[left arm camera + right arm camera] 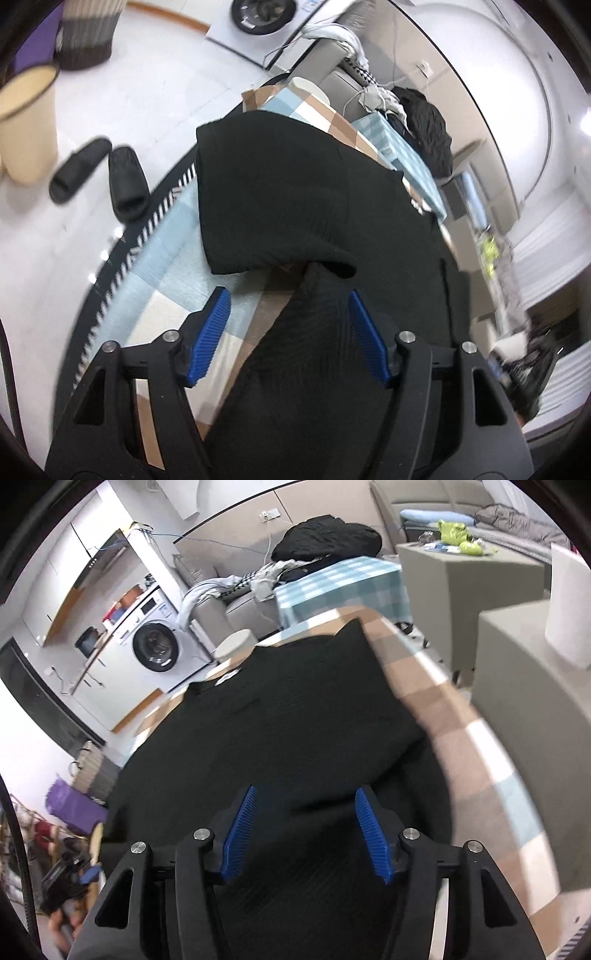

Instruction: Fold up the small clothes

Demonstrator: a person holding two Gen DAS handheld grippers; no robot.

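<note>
A black ribbed garment (295, 192) lies spread on a table with a checked blue, white and tan cloth (166, 280). In the left wrist view, my left gripper (290, 302) is open, its blue pads (210, 332) wide apart, just above the garment's near part, with a folded-over edge in front of it. In the right wrist view the same garment (295, 720) fills the middle. My right gripper (304, 801) is open over the garment's near edge, with cloth lying between the pads (371, 834). Neither grips it.
The table's edge with a striped trim (147, 229) runs at the left. On the floor are black slippers (125, 181), a cream bin (26, 122) and a basket (88, 33). A washing machine (155, 650), a sofa with clothes (325, 539) and grey cubes (524, 686) stand beyond the table.
</note>
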